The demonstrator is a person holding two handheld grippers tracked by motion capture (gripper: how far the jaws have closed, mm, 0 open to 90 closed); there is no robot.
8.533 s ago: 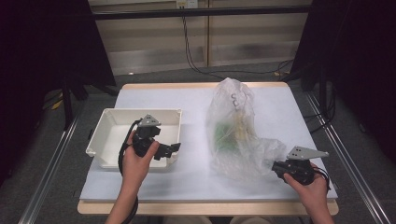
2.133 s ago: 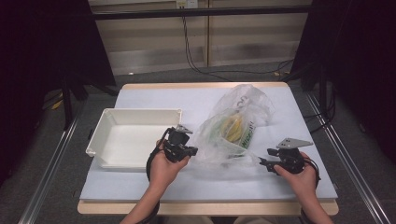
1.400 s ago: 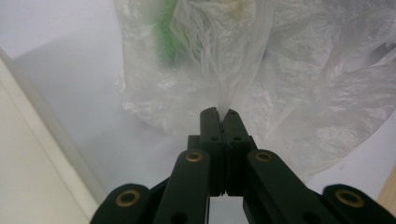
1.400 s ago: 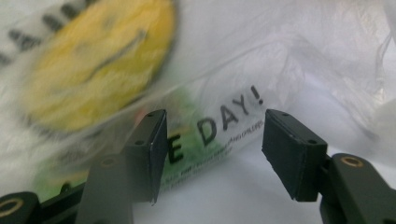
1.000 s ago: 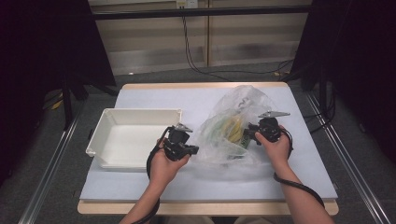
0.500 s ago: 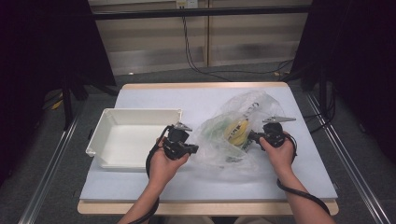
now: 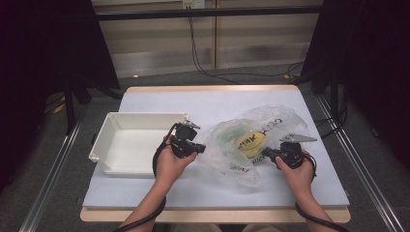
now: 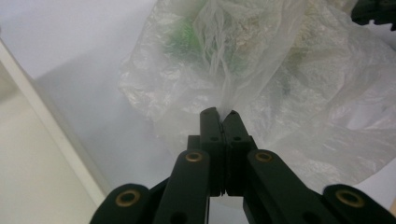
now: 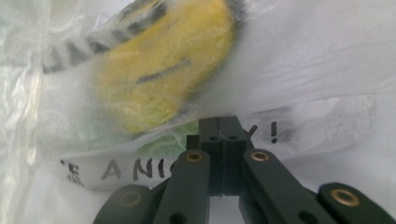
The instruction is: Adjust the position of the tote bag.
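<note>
A clear plastic bag with black lettering lies on the table, stretched between my two grippers. Inside it are a yellow round item and something green. My left gripper is shut on the bag's left edge; in the left gripper view its jaws pinch a fold of the bag. My right gripper is shut on the bag's right near side. In the right gripper view the jaws clamp the bag just below the yellow item.
A white empty tray sits left of the left hand, its wall close beside the left gripper. The table's pale sheet stretches behind the bag. Cables trail from both grippers toward the front edge.
My right gripper has moved from the bag's top toward the person and to the right, with the film in its jaws, and the bag has stretched flatter. The left gripper has stayed put.
</note>
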